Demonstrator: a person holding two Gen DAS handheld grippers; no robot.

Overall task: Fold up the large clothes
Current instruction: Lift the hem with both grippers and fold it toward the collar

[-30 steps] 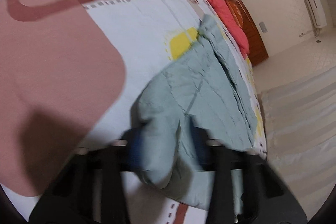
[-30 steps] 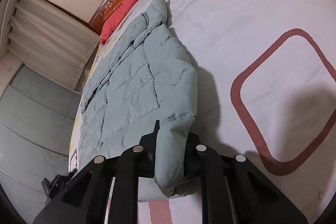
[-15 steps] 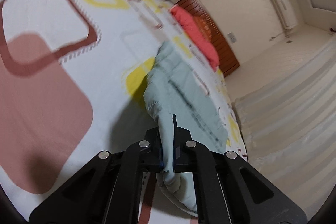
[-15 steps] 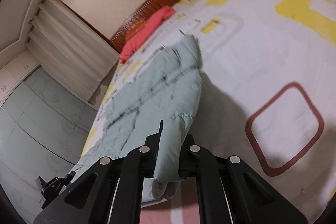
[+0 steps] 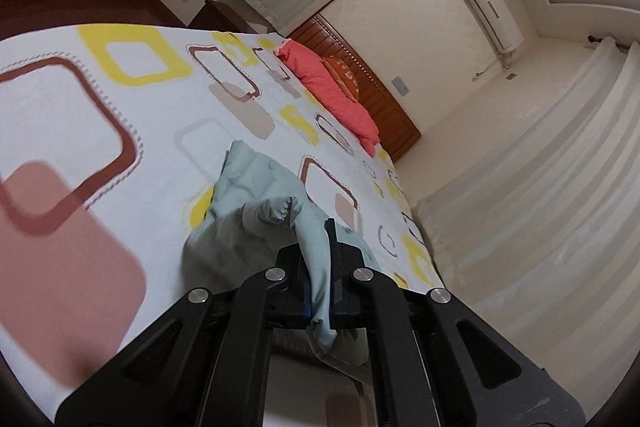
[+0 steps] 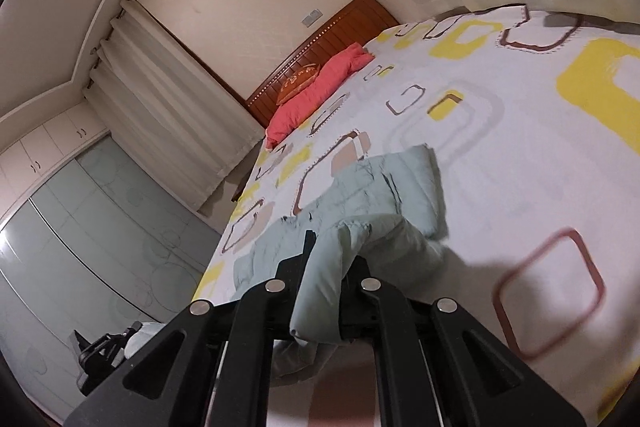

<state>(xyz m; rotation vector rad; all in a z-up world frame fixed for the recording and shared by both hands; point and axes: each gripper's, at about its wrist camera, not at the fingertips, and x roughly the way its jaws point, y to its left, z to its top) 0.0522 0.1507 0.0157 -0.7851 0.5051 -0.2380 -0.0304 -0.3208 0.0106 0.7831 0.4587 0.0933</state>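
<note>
Patterned sheets in white, yellow and brown cover the bed (image 5: pixel 120 131), which carries a pale green quilted jacket (image 6: pixel 384 187) lying toward the foot, well apart from the red pillow (image 5: pixel 332 91) at the wooden headboard (image 6: pixel 332 27). Left gripper (image 5: pixel 320 263) has its jaws clenched on one hem corner of the jacket, and the right gripper (image 6: pixel 328 279) has its jaws clenched on the other, thicker corner; from each grip the fabric drapes down to the rest of the garment, which rests on the bed. This looks like the first fold, the hem being lifted to carry it toward the collar, nearer the pillow. To do it well, both corners should probably travel level and together, so the hem stays taut between them and the fold line forms straight across the jacket. Padded fabric is bulky and slippery, so a firm pinch matters, and the hem should be laid down edge on edge before letting go.
</note>
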